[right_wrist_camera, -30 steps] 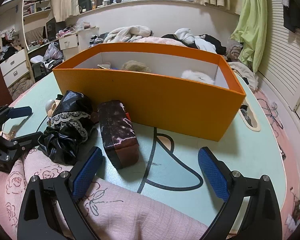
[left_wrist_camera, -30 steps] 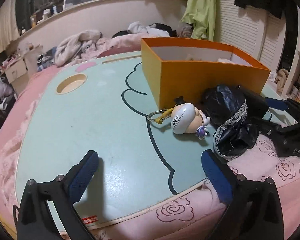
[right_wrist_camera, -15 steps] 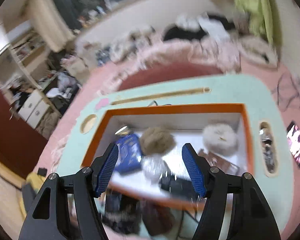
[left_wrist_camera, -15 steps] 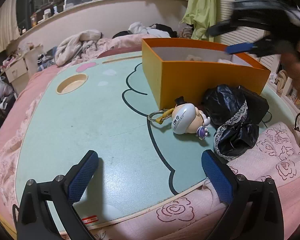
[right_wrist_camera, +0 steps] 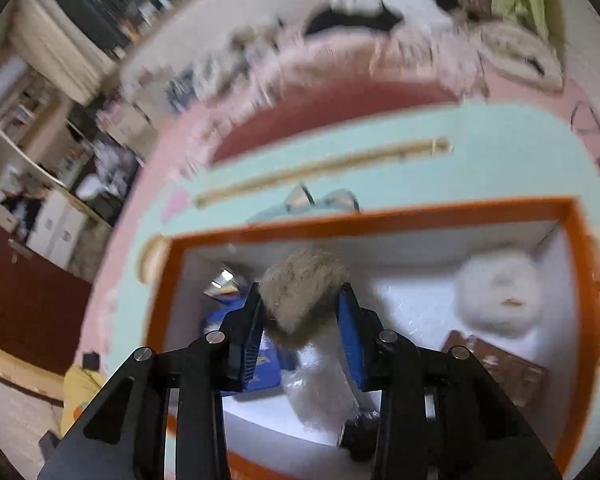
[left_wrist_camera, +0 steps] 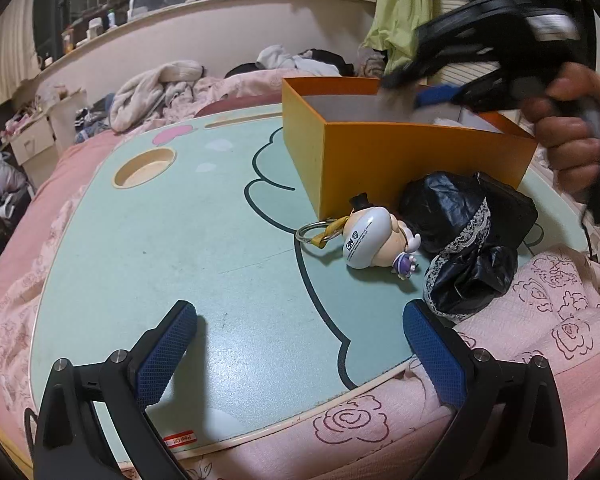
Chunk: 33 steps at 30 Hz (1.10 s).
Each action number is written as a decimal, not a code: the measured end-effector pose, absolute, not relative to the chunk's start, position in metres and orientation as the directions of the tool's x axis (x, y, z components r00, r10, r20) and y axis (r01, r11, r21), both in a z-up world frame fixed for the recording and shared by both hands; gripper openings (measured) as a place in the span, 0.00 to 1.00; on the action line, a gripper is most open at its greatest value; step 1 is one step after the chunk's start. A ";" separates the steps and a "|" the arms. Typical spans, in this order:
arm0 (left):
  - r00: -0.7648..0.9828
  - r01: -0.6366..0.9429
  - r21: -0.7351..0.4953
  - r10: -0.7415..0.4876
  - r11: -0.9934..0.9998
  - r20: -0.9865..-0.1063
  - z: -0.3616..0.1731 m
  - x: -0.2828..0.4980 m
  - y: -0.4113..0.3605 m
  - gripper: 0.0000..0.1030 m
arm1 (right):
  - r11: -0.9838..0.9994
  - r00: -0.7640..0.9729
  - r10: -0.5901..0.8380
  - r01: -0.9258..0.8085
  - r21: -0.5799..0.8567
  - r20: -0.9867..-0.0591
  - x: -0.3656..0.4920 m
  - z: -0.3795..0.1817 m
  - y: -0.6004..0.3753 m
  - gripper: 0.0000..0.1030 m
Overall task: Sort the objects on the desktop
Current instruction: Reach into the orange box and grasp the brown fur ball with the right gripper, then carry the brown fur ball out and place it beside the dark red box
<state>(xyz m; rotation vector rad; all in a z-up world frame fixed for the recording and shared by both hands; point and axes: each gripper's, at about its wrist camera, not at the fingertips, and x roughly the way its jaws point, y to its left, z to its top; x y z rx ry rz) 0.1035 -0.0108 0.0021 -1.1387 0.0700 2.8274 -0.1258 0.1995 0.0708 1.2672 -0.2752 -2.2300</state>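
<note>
1. Mint-green lap table [left_wrist_camera: 188,240] on pink bedding; orange cardboard box [left_wrist_camera: 380,152] at far right.
2. Right gripper [right_wrist_camera: 300,320] above the box, clamped on tan fluffy pom-pom [right_wrist_camera: 302,292].
3. Left gripper [left_wrist_camera: 296,344] wide apart, empty, near edge; white egg-shaped keychain figure [left_wrist_camera: 370,240] beside the box.

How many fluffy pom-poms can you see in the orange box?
2: a brownish pom-pom between the right gripper fingers, and a white pom-pom in the orange box far right corner. More may be hidden.
</note>
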 end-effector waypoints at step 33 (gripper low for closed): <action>-0.722 -0.095 0.010 0.062 -0.995 -0.689 0.001 0.104 -0.011 1.00 | -0.861 -0.642 -0.369 0.509 -0.014 -0.672 0.035 0.010 0.247 0.95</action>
